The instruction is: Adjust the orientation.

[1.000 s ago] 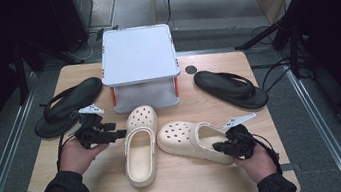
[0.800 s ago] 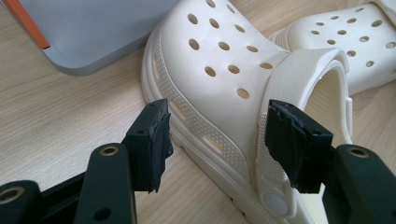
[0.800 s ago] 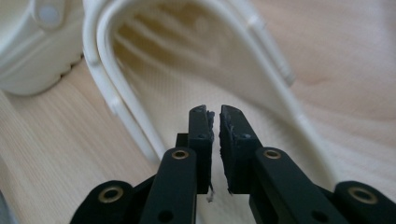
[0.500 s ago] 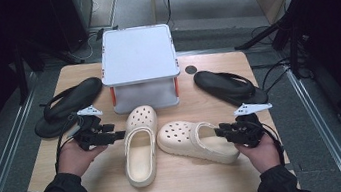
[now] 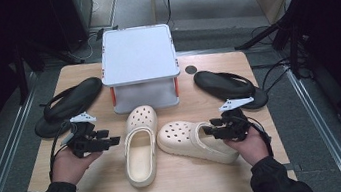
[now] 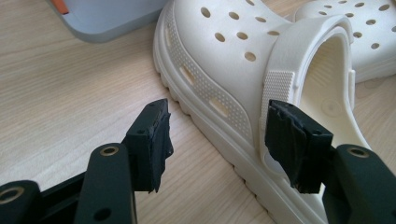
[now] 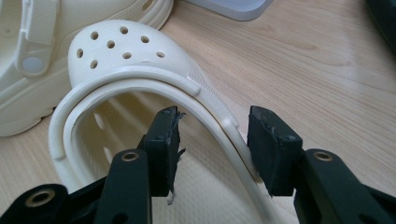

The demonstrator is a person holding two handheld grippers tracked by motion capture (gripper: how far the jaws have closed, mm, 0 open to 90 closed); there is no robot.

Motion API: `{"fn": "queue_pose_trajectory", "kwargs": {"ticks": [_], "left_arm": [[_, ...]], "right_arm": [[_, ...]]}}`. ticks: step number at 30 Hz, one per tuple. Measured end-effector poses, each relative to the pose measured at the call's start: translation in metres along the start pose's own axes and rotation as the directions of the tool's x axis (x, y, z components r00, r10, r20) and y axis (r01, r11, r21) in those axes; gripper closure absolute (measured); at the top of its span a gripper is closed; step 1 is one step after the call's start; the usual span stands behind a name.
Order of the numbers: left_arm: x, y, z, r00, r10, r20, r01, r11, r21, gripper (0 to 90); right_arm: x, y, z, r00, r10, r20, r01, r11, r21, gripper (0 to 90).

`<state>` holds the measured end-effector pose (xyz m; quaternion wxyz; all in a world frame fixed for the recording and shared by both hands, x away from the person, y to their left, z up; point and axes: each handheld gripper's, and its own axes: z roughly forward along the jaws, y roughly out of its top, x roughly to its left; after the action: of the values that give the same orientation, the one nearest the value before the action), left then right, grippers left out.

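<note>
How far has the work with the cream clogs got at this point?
Done: both cream perforated foam clogs lie on the wooden table, the right-hand clog turned crosswise. In hand: the right gripper has just been opening, the clog's side wall between its fingers, pads off it. The left gripper is open beside the other clog. Left: the black flip-flops and the grey lidded box look untouched.

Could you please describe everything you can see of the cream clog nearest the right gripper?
The cream clog looks like soft moulded foam, with round holes over its toe and a ribbed rim around the foot opening. It lies flat on the wooden table, toe pointing towards the other clog. The right gripper, its jaws having just been opening, straddles the side wall near the heel without pressing on it.
</note>
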<state>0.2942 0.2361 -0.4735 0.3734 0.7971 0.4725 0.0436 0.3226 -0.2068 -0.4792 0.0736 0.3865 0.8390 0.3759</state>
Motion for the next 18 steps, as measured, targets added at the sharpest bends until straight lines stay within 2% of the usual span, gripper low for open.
{"fn": "queue_pose_trajectory", "kwargs": {"ticks": [10, 11, 18], "left_arm": [[0.001, -0.008, -0.005, 0.9997, -0.021, -0.012, 0.021, 0.9998, -0.005, 40.8], [0.001, -0.009, -0.006, 0.9997, -0.023, -0.011, 0.023, 0.9997, -0.006, 40.8], [0.002, -0.01, -0.007, 0.9996, -0.025, -0.013, 0.025, 0.9997, -0.008, 40.8]], "right_arm": [[0.001, 0.01, 0.018, 0.9996, -0.024, -0.016, 0.024, 0.999, 0.038, 55.3], [0.002, 0.012, 0.022, 0.999, -0.041, -0.019, 0.042, 0.998, 0.045, 56.3], [0.002, 0.014, 0.022, 0.9966, -0.08, -0.017, 0.081, 0.995, 0.062, 60.1]]}}
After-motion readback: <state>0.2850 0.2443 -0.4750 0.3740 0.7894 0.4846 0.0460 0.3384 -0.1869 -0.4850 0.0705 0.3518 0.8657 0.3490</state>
